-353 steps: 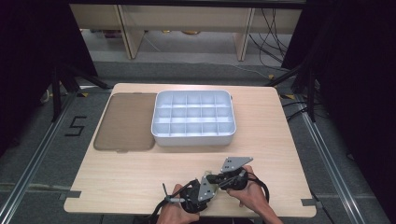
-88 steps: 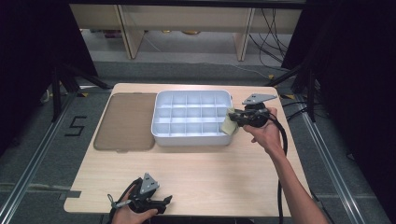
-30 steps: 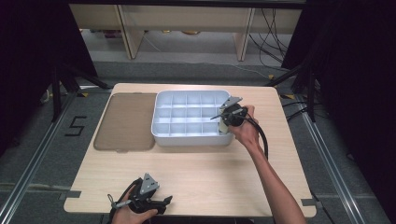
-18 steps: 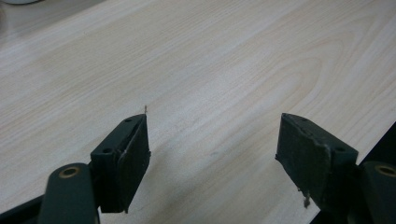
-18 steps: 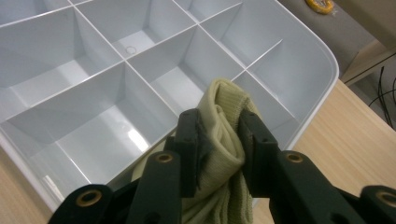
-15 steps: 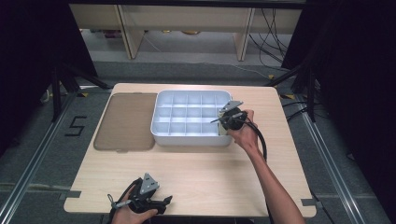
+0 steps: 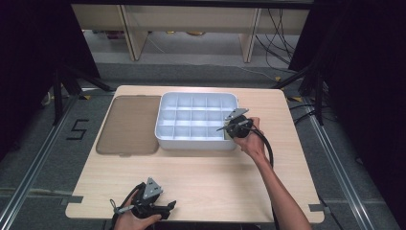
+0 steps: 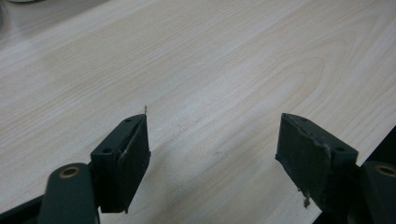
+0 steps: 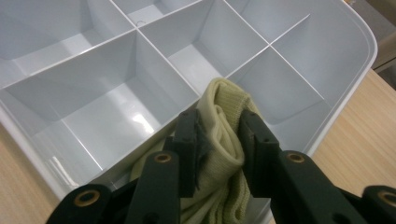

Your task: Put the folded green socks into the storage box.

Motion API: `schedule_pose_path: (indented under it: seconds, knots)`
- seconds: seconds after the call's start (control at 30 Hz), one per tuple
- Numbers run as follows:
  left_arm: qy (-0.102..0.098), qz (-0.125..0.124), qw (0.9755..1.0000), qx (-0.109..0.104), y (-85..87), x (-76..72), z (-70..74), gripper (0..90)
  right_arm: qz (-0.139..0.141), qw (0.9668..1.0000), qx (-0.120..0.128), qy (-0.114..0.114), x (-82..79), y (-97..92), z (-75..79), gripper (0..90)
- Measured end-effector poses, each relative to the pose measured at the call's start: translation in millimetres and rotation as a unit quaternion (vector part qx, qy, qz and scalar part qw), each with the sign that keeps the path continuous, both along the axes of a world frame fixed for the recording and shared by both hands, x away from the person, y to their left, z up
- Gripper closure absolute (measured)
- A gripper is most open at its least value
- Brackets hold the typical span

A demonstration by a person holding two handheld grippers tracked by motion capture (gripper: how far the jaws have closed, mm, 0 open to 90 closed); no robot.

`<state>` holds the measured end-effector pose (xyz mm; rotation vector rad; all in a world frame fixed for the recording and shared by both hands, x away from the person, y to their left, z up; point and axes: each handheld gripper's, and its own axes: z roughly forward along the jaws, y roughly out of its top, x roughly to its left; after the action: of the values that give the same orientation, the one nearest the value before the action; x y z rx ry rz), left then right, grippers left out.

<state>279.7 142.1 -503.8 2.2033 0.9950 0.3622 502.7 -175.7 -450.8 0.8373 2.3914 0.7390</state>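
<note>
The right tool (image 9: 218, 140) has its jaws pinched on a folded pale yellow knitted cloth (image 9: 223, 140), whose long axis runs along the jaws and whose folded end points into the white divided tray (image 9: 359, 44). It hangs over the tray's near right corner compartment. The left tool (image 8: 212, 154), jaws spread wide, rests low over the bare bench (image 8: 201, 60) near its front edge, beside nothing else. A brown lid (image 7: 129, 125) lies left of the tray.
</note>
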Motion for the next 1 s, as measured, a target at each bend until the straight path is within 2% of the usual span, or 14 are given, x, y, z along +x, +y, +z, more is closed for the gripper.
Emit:
schedule_pose_path:
  seconds: [0.13, 0.23, 0.33, 0.37, 0.5, 0.63, 0.73, 0.97, 1.0]
  knots:
    - [0.000, 0.000, 1.0000, 0.000, 0.0, 0.0, 0.0, 24.9, -0.012, 0.9998, 0.016, 0.008, -1.3, -0.5, 4.7, 65.7]
    - [-0.001, 0.002, 1.0000, -0.003, -0.5, -0.2, -0.3, 24.9, -0.018, 0.9989, 0.044, 0.005, -1.0, -4.0, 12.3, 64.1]
    - [-0.001, 0.003, 1.0000, -0.003, -0.6, -0.2, 0.0, 24.9, -0.010, 0.9985, 0.054, -0.005, -1.5, -6.4, 22.6, 72.9]
    - [-0.001, 0.002, 1.0000, -0.003, -0.6, -0.2, -0.1, 24.9, -0.009, 0.9983, 0.057, 0.000, -2.0, -7.2, 26.3, 75.4]
    - [0.005, 0.002, 1.0000, -0.001, -0.5, -0.6, 0.2, 24.9, -0.010, 0.9988, 0.047, 0.001, 1.3, -8.5, 28.2, 81.8]
    - [0.004, 0.003, 1.0000, -0.003, -0.6, -0.3, -0.7, 24.9, -0.015, 0.9984, 0.048, 0.026, 3.0, -6.9, 20.8, 83.8]
    - [0.000, -0.001, 1.0000, 0.000, 0.0, -0.1, -0.1, 24.9, -0.019, 0.9987, 0.029, 0.038, 3.5, -3.0, 13.7, 84.3]
    - [0.002, -0.002, 1.0000, 0.003, 0.4, -0.1, 0.6, 24.9, -0.020, 0.9982, 0.010, 0.056, 7.4, 3.4, 7.2, 85.1]
    - [0.000, 0.003, 1.0000, -0.005, -0.5, -0.3, -0.1, 24.9, -0.018, 0.9980, 0.004, 0.061, 8.4, 4.2, 6.9, 85.1]
